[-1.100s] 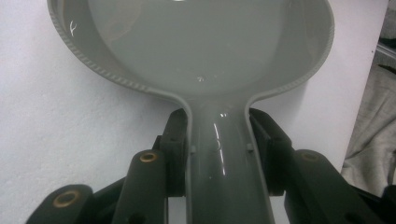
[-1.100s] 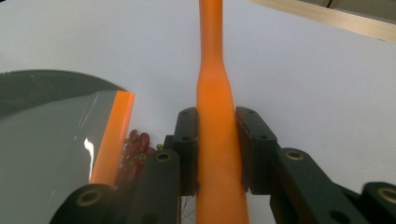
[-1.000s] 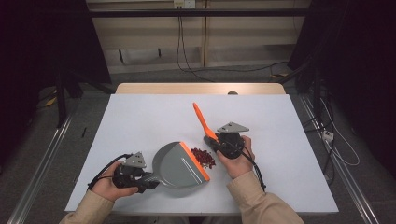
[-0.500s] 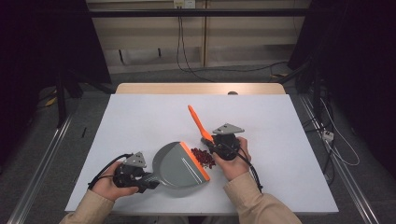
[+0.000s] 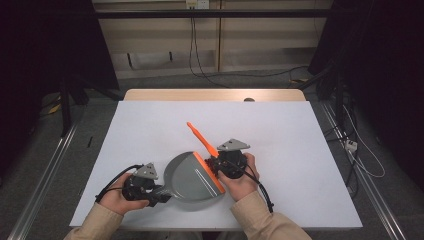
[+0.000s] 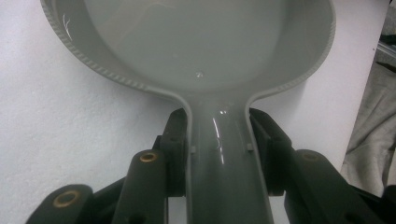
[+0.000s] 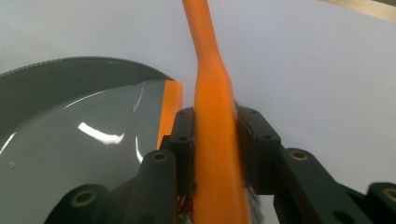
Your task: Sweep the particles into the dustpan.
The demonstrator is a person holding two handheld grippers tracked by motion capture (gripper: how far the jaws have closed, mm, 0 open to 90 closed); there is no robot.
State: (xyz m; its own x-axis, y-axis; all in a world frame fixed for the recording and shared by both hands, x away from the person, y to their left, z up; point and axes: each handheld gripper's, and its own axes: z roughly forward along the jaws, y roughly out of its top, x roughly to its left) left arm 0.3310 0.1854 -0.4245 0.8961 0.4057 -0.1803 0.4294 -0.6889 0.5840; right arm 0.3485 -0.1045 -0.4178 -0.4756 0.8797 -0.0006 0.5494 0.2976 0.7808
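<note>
A grey dustpan [image 5: 192,176] lies flat on the white surface [image 5: 280,125], low and just left of centre in the high view, its orange lip [image 5: 209,172] turned toward the right side of the frame. Its handle points lower left, where the left hand-held gripper [image 5: 159,192] has it clamped: in the left gripper view both black jaws press against the sides of the grey handle [image 6: 224,177], with the bowl spreading across the top of that frame.

Right against the orange lip stands an orange brush [image 5: 202,142], its slim handle slanting up toward the upper left from the right hand-held gripper [image 5: 220,162]. In the right gripper view the jaws close on the thick part of the orange handle [image 7: 215,140]; they have just eased apart a touch, yet the brush sits squeezed between them. A hand [image 5: 240,177] wraps that gripper from below.
</note>
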